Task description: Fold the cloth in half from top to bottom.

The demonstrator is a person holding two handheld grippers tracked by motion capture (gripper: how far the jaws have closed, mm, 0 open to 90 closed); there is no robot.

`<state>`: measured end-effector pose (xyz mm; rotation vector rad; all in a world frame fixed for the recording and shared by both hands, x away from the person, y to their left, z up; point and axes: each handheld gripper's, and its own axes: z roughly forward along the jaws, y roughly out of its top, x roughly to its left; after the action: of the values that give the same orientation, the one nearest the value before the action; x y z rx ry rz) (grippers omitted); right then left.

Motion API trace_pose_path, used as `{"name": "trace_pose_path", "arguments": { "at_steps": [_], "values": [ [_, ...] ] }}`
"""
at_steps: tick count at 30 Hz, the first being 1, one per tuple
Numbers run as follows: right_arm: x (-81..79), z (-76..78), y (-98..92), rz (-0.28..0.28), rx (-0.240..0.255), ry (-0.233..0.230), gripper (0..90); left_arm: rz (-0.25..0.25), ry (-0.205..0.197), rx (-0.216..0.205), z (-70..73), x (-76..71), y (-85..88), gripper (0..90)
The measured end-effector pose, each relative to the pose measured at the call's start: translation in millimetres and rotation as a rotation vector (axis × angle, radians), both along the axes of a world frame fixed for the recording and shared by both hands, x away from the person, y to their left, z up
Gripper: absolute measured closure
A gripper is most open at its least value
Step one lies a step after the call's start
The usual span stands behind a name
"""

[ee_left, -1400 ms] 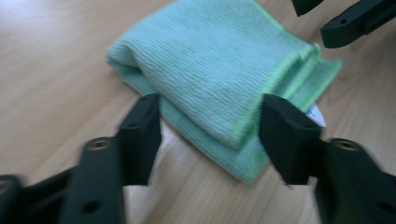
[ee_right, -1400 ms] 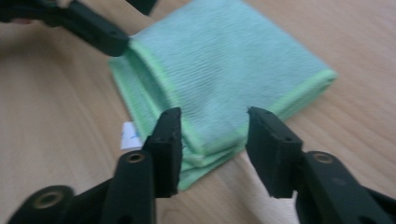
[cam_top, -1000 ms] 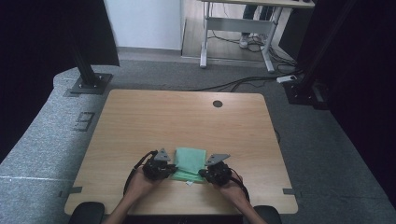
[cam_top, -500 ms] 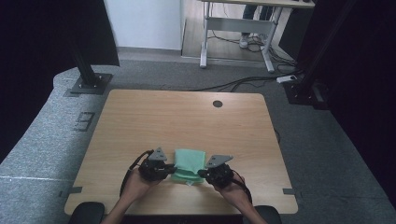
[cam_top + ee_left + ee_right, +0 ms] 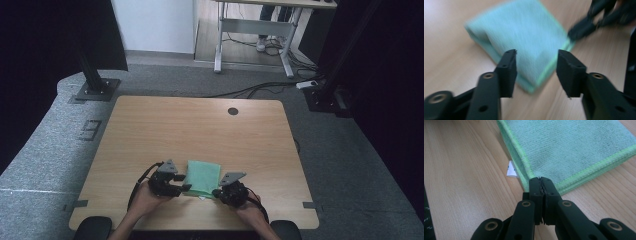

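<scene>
A folded green cloth (image 5: 202,177) lies flat on the wooden table (image 5: 200,130), in the lower centre of the high view, close to the near edge. No container is on the table; the cloth rests directly on the wood.

Left gripper (image 5: 181,188): at the lower left of the cloth in the high view, held in the person's left hand (image 5: 145,200). In the left gripper view its jaws stand wide apart, released, with a corner of the cloth (image 5: 524,42) lying between and beyond them. That view is motion-blurred. The other gripper (image 5: 584,27) appears in its upper right, at the cloth's far corner.

Right gripper (image 5: 218,192): at the lower right of the cloth in the high view, held in the right hand (image 5: 250,212). In the right gripper view (image 5: 541,180) its jaws are clenched together at the stitched corner of the cloth (image 5: 574,147); whether any fabric is caught between them cannot be told. A small white tag (image 5: 511,169) protrudes from under the cloth's edge, left of centre in that frame.

Upper part of the high view: grey carpet (image 5: 65,145), a desk frame (image 5: 252,30) and floor cables (image 5: 260,90).
</scene>
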<state>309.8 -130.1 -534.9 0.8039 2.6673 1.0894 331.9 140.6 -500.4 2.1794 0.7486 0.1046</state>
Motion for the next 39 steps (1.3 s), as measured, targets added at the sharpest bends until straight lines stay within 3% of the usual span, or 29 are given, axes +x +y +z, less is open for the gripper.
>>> {"name": "trace_pose_path", "arguments": {
  "at_steps": [2,3,5,8,11,13,17,20,23,29,39],
  "values": [
    [0.2,-0.8,0.2,0.002,-0.001,0.0,86.9,0.029,-0.013,0.005,2.1,5.5,-4.1,41.6],
    [0.0,-1.1,0.2,0.001,-0.001,0.0,86.9,0.045,-0.023,0.035,0.0,8.9,-7.3,38.8],
    [-1.2,-1.5,-0.8,-0.001,-0.005,0.001,86.7,0.072,-0.021,0.137,-14.0,14.3,-13.6,35.0],
    [-2.2,-1.7,-3.3,-0.002,-0.006,0.007,85.8,0.084,-0.006,0.17,-28.1,12.3,-13.9,33.3],
    [-1.7,3.0,-8.2,-0.016,0.015,0.021,81.9,0.111,0.002,0.142,-34.5,8.4,-11.4,32.3],
    [-0.5,9.9,-12.1,-0.032,0.047,0.013,78.0,0.118,-0.006,0.145,-34.7,7.8,-11.2,31.2],
    [6.6,17.2,-13.2,-0.102,0.081,-0.022,59.2,0.122,-0.011,0.14,-36.1,7.5,-11.4,30.4],
    [12.1,9.3,-7.6,-0.148,0.066,-0.015,45.1,0.133,-0.015,0.131,-35.7,5.8,-9.8,29.1],
    [12.4,-2.6,-2.3,-0.181,0.011,-0.015,37.9,0.133,-0.017,0.126,-32.7,1.8,-5.0,27.8],
    [13.8,-6.4,-1.0,-0.198,-0.012,-0.032,35.3,0.154,0.005,0.128,-38.4,3.2,0.0,26.6],
    [32.6,-7.8,-2.5,-0.238,-0.03,-0.07,29.3,0.197,-0.048,0.127,-45.8,17.7,-2.3,15.5]
  ]
}}
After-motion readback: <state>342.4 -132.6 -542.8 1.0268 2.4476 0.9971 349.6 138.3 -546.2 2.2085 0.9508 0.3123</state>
